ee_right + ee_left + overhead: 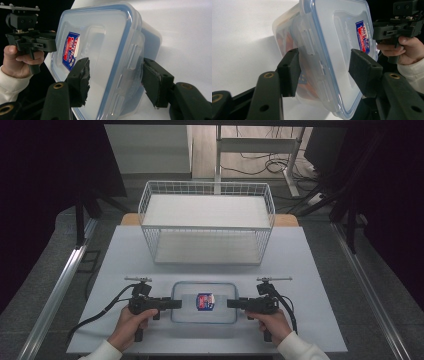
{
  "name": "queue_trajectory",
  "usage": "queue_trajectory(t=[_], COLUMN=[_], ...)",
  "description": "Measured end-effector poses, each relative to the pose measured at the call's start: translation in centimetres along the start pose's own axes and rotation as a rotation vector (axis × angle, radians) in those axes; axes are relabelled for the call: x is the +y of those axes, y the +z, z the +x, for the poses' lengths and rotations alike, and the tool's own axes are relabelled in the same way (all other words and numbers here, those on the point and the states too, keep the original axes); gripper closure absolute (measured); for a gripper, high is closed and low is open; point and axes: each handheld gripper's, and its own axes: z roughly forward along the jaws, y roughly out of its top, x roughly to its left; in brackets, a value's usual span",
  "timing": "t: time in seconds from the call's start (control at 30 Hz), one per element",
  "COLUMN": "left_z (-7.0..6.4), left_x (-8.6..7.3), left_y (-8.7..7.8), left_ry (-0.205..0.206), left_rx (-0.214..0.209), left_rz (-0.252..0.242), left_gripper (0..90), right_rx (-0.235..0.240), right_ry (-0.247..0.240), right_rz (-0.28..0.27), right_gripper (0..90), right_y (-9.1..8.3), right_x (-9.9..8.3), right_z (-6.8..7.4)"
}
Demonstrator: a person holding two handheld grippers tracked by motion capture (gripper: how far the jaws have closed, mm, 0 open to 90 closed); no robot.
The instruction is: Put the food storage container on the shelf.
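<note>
We hold the left gripper [176, 303] and right gripper [231, 303] at opposite short ends of the clear lidded food container [204, 316], which lies on the white table [310, 285] near its front edge. Each gripper's jaws straddle a side latch, apparently not yet clamped. Behind stands a white wire basket [206, 222], well apart.
</note>
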Motion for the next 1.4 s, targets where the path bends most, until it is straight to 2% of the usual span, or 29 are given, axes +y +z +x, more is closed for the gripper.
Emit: queue_trajectory(t=[0.3, 0.47, 0.6, 0.77, 0.87, 1.0, 1.07, 1.4], left_z=[-0.4, -0.8, -1.0, -1.0, -1.1, -1.8, -1.8, -1.7], left_x=[-0.4, -0.5, -0.6, -0.5, -0.3, 0.3, 0.4, 1.1], left_y=[-0.3, -0.4, -0.4, -0.4, -0.6, -0.6, -0.6, -0.9], left_ry=[0.006, 0.002, 0.000, 0.003, 0.009, 0.050, 0.056, 0.063], left_rx=[0.004, 0.004, -0.003, -0.002, -0.006, 0.016, 0.018, 0.017], left_rz=[-0.011, -0.021, -0.026, -0.030, -0.035, -0.041, -0.037, -0.046], left_gripper=[46.9, 48.2, 49.0, 49.3, 49.8, 49.8, 49.8, 50.3], right_rx=[0.004, -0.010, -0.022, -0.021, -0.018, -0.011, -0.014, -0.009], right_ry=[0.004, -0.005, -0.032, -0.030, -0.037, -0.040, -0.046, -0.061], right_rz=[-0.020, -0.033, -0.050, -0.052, -0.059, -0.072, -0.075, -0.081], right_gripper=[45.1, 45.5, 47.0, 47.2, 47.2, 47.0, 47.0, 47.0], right_y=[-0.4, -0.7, -1.3, -1.4, -1.5, -1.7, -1.8, -1.7], right_x=[-0.4, -0.7, -0.8, -0.7, -0.6, -0.3, -0.2, 0.4], right_z=[0.3, 0.8, 1.4, 1.4, 1.4, 1.3, 1.3, 1.3])
